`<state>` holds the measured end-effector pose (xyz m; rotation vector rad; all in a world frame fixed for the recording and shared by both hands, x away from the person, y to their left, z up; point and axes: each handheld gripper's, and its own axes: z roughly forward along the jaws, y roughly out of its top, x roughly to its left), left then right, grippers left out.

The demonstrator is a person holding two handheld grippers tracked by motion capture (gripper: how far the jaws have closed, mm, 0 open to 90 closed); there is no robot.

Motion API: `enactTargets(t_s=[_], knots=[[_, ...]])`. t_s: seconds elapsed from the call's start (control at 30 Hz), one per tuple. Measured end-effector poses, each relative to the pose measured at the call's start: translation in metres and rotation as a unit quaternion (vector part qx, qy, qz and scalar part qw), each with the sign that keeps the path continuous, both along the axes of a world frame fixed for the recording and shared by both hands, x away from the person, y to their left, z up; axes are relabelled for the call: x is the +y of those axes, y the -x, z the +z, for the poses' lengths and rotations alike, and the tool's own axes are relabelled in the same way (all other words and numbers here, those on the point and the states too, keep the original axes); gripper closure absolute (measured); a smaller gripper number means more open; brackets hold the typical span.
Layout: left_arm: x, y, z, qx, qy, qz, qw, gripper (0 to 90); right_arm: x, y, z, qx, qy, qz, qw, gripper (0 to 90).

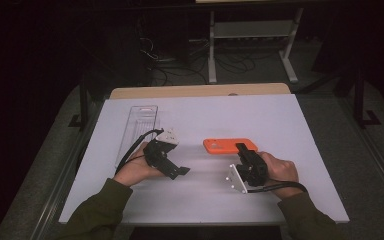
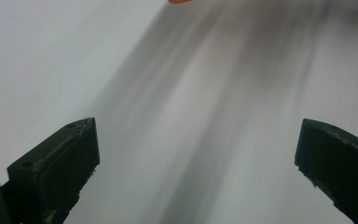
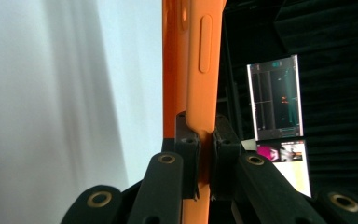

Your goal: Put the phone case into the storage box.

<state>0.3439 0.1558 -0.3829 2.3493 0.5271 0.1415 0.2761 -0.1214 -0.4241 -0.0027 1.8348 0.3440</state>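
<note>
The white worktop (image 1: 280,125) carries everything, and most of its surface is bare. Near its far left corner a clear plastic tray (image 1: 139,127) is laid lengthwise, just beyond the left hand-held gripper (image 1: 172,167). At the centre right an orange phone case (image 1: 227,145) is found, pinched on its thin edge by the right hand-held gripper (image 1: 242,150); in the right gripper view the case (image 3: 198,70) is seen clamped between the two pads, with its side button visible above them. The left hand-held gripper (image 2: 196,158) is held wide apart with nothing between its jaws, aimed low over the worktop towards the case, an orange corner (image 2: 179,1) of which is caught at the top of the left gripper view.

The largest risk is judged to lie in the grip: only a narrow strip of soft, flexible rim is held, so the case could be twisted out or bent if it is lifted or swung quickly. A drop onto the worktop, or a slide towards its edge, would follow. If a handover is intended, a second risk would arise when the left jaws are closed on the case: release by the right side before a firm hold is taken would let it fall. Lesser still, the tray could be nudged by the left forearm or its cable (image 1: 130,150), which passes close beside it.
</note>
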Motion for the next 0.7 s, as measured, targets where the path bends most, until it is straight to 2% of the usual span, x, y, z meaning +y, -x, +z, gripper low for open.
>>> enactTargets(t_s=[0.03,0.1,0.2,0.3,0.37,0.47,0.53,0.63,0.7], knots=[[0.0003,-0.0007,0.0003,0.000,-0.006,-0.005,1.0000,0.0,0.0000,-0.0002,0.0007,-0.001,0.001,0.003,1.0000,82.9],[-0.0013,-0.0001,-0.0007,0.002,0.002,0.000,1.0000,0.0,0.0005,-0.0004,0.0001,0.003,0.000,0.000,1.0000,82.9],[0.0002,-0.0013,0.0002,0.001,-0.004,-0.006,1.0000,0.0,0.0014,-0.0014,0.0012,0.012,-0.007,0.000,0.9999,82.9],[0.0005,-0.0009,0.0004,0.001,0.009,0.002,1.0000,0.0,0.0017,-0.0021,0.0015,0.017,-0.014,0.003,0.9998,82.9],[0.0010,-0.0009,0.0011,-0.004,0.004,0.000,1.0000,0.0,0.0013,-0.0025,0.0025,0.030,-0.018,0.001,0.9994,82.9],[-0.0002,0.0003,-0.0009,0.006,0.012,0.004,0.9999,0.0,0.0009,-0.0037,0.0021,0.041,-0.034,-0.003,0.9986,82.9],[-0.0010,0.0002,-0.0017,0.005,0.008,0.000,1.0000,0.0,0.0001,-0.0043,0.0022,0.051,-0.039,-0.004,0.9979,82.9],[-0.0014,-0.0008,-0.0018,0.003,0.009,0.000,1.0000,0.0,-0.0002,-0.0042,0.0028,0.054,-0.043,-0.005,0.9976,82.9],[-0.0014,-0.0007,-0.0014,0.009,0.011,0.001,0.9999,0.0,-0.0008,-0.0045,0.0039,0.055,-0.048,-0.006,0.9973,82.9]])
